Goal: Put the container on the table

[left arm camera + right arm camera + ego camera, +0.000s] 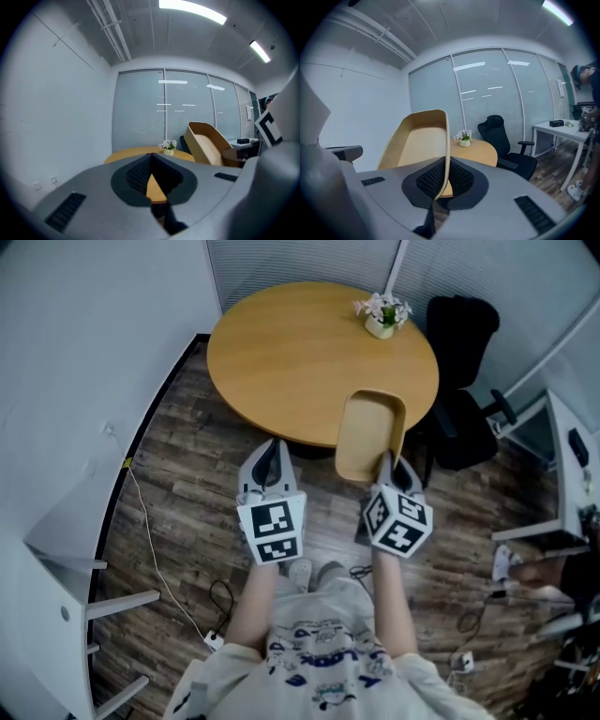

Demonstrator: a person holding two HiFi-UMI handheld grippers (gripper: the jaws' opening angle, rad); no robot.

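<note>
A light wooden container [370, 435], a shallow tray with rounded corners, hangs in the air at the near edge of the round wooden table [300, 352]. My right gripper [395, 474] is shut on the container's near rim, and the thin wall [446, 159] runs up between its jaws. The container [417, 140] stands tilted with its hollow facing the left gripper. My left gripper [270, 465] is shut with nothing in it, held beside the right one over the floor. From the left gripper [151, 171] view the container [208, 143] shows at the right.
A small pot of pale flowers [382, 315] stands at the table's far right. A black office chair [464, 381] sits right of the table, a white desk [567, 465] farther right. Cables [155, 549] trail over the wood floor at the left, beside a white shelf [66, 596].
</note>
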